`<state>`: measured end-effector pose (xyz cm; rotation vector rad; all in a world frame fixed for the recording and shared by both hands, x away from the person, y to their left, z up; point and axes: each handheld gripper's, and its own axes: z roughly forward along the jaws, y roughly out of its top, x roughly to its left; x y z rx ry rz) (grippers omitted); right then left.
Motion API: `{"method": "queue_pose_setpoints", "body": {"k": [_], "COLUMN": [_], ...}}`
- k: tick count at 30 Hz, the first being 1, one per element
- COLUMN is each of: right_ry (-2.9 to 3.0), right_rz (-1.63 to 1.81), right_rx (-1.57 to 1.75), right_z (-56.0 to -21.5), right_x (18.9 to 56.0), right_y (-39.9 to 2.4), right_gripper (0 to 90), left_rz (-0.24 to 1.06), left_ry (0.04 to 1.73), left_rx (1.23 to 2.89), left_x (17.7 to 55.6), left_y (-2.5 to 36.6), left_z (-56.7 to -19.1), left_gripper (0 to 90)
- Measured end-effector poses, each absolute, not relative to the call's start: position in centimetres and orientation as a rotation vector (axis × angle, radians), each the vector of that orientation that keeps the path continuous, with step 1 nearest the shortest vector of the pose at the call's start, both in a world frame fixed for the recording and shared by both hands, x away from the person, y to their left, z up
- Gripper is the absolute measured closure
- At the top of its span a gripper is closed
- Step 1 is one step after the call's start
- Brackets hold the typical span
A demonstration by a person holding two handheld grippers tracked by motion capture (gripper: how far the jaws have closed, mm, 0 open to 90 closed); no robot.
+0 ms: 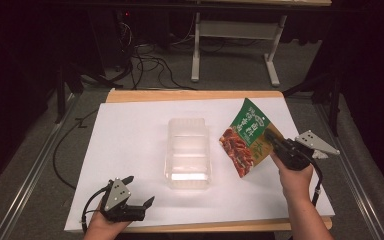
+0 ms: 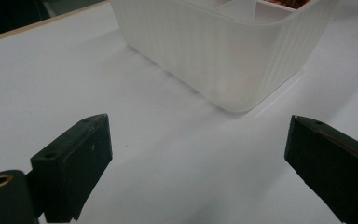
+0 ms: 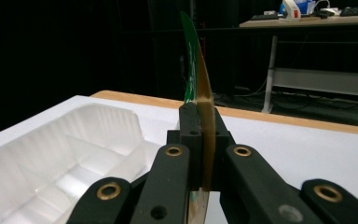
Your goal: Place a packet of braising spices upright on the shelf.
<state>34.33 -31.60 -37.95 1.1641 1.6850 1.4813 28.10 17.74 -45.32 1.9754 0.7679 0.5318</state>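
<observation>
A green and gold snack pouch (image 1: 245, 137) with a picture of red food hangs tilted in the air just right of a clear plastic tray (image 1: 189, 152) at the table's middle. My right gripper (image 1: 271, 138) is shut on the pouch's right edge; in the right gripper view the pouch (image 3: 196, 88) stands edge-on between the closed jaws, with the tray (image 3: 51, 154) down to the left. At the near left my left gripper (image 1: 139, 191) rests low over the white sheet, open and holding nothing. Its view faces the tray's ribbed wall (image 2: 223, 56) across bare sheet.
A white sheet (image 1: 130, 145) covers the wooden table, whose edge shows at the back (image 1: 190, 95). Cables and a white desk frame (image 1: 237, 35) stand on the floor beyond. Metal rails run along both sides of the table.
</observation>
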Motion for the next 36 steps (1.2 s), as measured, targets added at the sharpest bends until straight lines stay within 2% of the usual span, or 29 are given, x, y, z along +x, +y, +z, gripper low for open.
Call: {"method": "queue_pose_setpoints", "body": {"k": [8,22,36], "right_ry": [1.686,1.659,1.692], "right_rz": [1.486,1.499,1.524], "right_rx": [1.1,1.026,0.955], "right_z": [-37.1,-36.1,-35.4], "right_x": [34.1,32.9,32.4], "right_y": [-30.8,-32.9,-32.9], "right_gripper": [90.0,90.0,90.0], "left_rz": [0.54,0.564,0.587], "left_ry": [0.768,0.772,0.779], "left_rx": [1.967,1.951,1.932], "left_x": [28.1,28.1,28.1], "left_y": [18.0,17.8,18.3], "left_z": [-45.3,-45.1,-44.9], "left_gripper": [7.9,7.9,7.8]}}
